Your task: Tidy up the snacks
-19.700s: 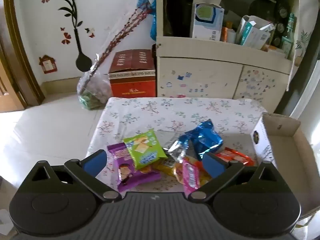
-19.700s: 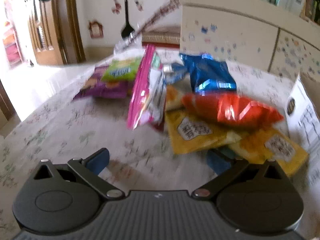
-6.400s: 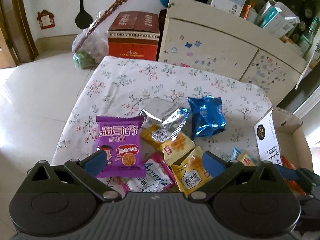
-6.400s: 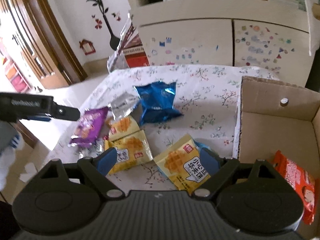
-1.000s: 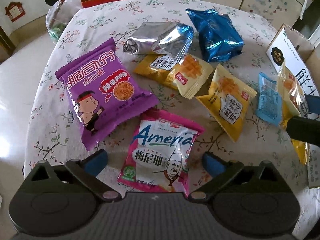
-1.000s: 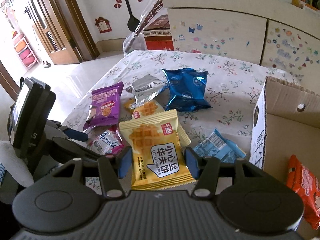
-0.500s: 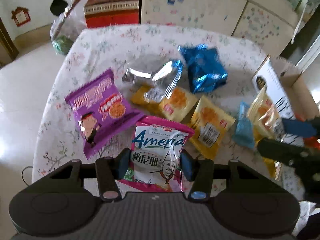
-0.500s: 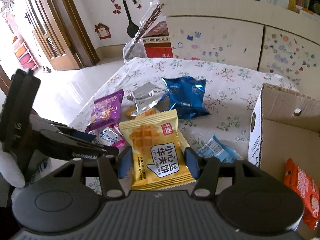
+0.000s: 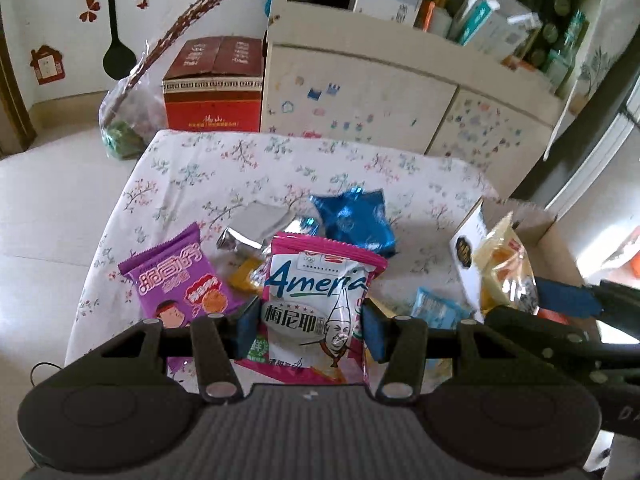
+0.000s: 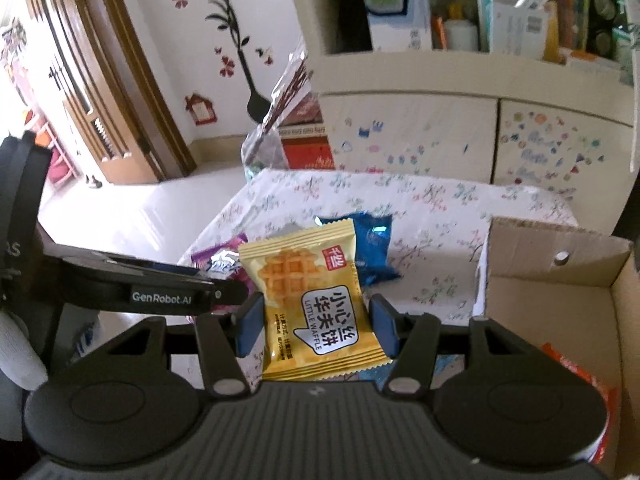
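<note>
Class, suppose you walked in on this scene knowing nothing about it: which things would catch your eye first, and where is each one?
Most striking are the two packets held up close: the pink Ameria packet clamped in the left gripper, and the yellow waffle packet clamped in the right gripper. Behind them, a purple packet and a blue foil packet lie on the floral tablecloth, and an open cardboard box stands at its right.

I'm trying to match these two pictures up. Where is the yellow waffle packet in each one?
Left wrist view: waffle packet at right, seen side-on, held in the right gripper by the cardboard box.
Right wrist view: waffle packet at centre, clamped between the blue pads.
Shared landmark: blue packet on the floral cloth.
</note>
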`<action>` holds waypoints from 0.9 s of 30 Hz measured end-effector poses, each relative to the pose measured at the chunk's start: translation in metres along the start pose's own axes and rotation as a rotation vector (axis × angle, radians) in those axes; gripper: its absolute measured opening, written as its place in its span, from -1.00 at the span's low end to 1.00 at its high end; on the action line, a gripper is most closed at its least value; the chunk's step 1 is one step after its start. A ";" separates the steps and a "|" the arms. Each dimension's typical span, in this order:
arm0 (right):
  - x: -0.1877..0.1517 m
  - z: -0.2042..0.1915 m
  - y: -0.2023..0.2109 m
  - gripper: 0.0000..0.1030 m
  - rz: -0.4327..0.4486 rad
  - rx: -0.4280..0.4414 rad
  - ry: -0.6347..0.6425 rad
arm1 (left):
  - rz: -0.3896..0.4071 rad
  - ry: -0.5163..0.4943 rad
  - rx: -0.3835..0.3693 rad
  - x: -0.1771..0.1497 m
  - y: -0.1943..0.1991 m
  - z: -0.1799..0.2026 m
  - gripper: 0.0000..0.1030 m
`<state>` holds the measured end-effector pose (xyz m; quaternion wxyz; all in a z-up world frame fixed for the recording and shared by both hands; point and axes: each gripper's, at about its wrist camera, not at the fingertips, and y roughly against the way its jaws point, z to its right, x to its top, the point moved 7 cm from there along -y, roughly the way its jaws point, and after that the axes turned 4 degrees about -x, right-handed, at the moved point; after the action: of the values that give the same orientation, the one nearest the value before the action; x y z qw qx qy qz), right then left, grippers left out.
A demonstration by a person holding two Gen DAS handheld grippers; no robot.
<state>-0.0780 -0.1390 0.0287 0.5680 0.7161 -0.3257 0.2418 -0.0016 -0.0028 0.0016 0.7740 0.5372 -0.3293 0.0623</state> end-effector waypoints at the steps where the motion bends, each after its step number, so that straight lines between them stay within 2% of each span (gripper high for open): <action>1: 0.003 0.002 0.005 0.12 0.013 -0.002 -0.008 | 0.007 0.003 -0.010 0.002 0.002 0.003 0.12; 10: 0.021 0.040 0.049 0.12 0.132 -0.062 -0.107 | 0.070 -0.034 -0.105 0.022 0.015 0.052 0.12; 27: 0.018 0.110 0.080 0.12 0.196 -0.191 -0.299 | 0.052 -0.125 -0.243 0.016 -0.004 0.136 0.12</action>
<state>-0.1273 -0.2604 0.0681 0.5525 0.6516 -0.4961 0.1551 -0.0476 -0.1276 0.0355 0.8095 0.4338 -0.3956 0.0084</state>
